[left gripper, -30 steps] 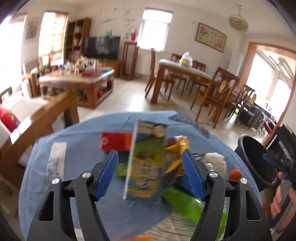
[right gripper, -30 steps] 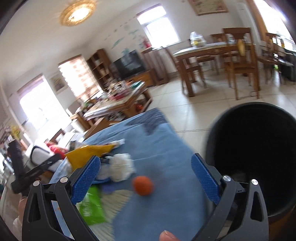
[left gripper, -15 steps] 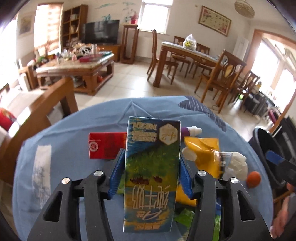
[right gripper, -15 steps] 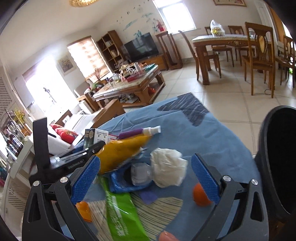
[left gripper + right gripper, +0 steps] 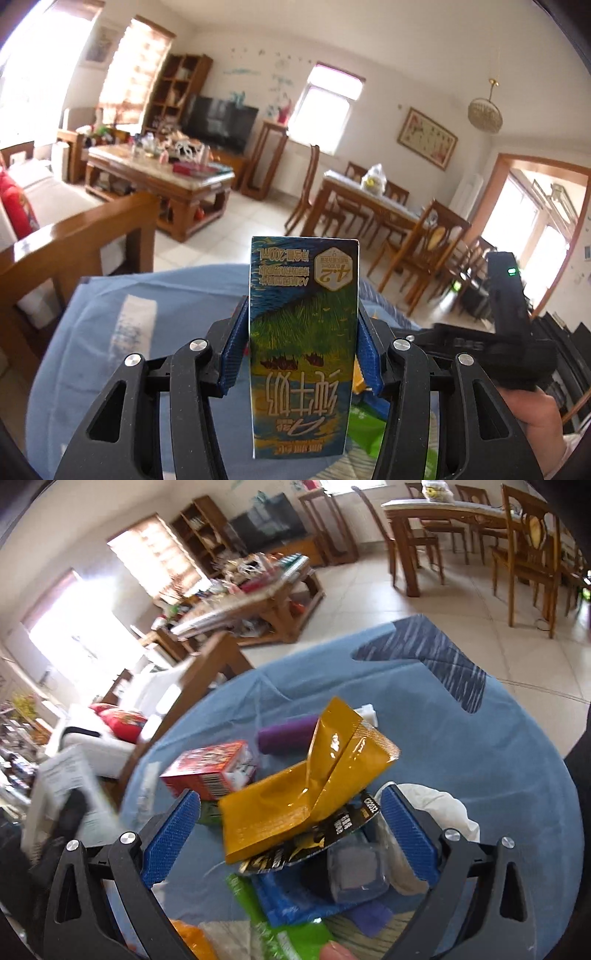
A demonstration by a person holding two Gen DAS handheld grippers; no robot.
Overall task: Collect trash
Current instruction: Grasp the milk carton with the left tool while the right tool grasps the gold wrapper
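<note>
My left gripper (image 5: pixel 301 350) is shut on a blue and green milk carton (image 5: pixel 303 332) and holds it upside down above the blue tablecloth (image 5: pixel 110 332). My right gripper (image 5: pixel 291 830) is open, its jaws on either side of a crumpled yellow foil pouch (image 5: pixel 306 790) in the trash pile. Around the pouch lie a red box (image 5: pixel 210 771), a purple tube (image 5: pixel 288 734), a white wad of tissue (image 5: pixel 439 816), a blue wrapper (image 5: pixel 295 901) and a green wrapper (image 5: pixel 273 934). The other gripper's black body (image 5: pixel 506 314) shows at the right of the left wrist view.
The black bin's rim (image 5: pixel 583 812) is at the far right edge of the right wrist view. A wooden bench (image 5: pixel 74 240) stands left of the table, a coffee table (image 5: pixel 166 184) behind it, and a dining table with chairs (image 5: pixel 388 214) on the tiled floor.
My left gripper closed on the milk carton and lifted it off the table. My right gripper swung left from the bin to over the yellow pouch.
</note>
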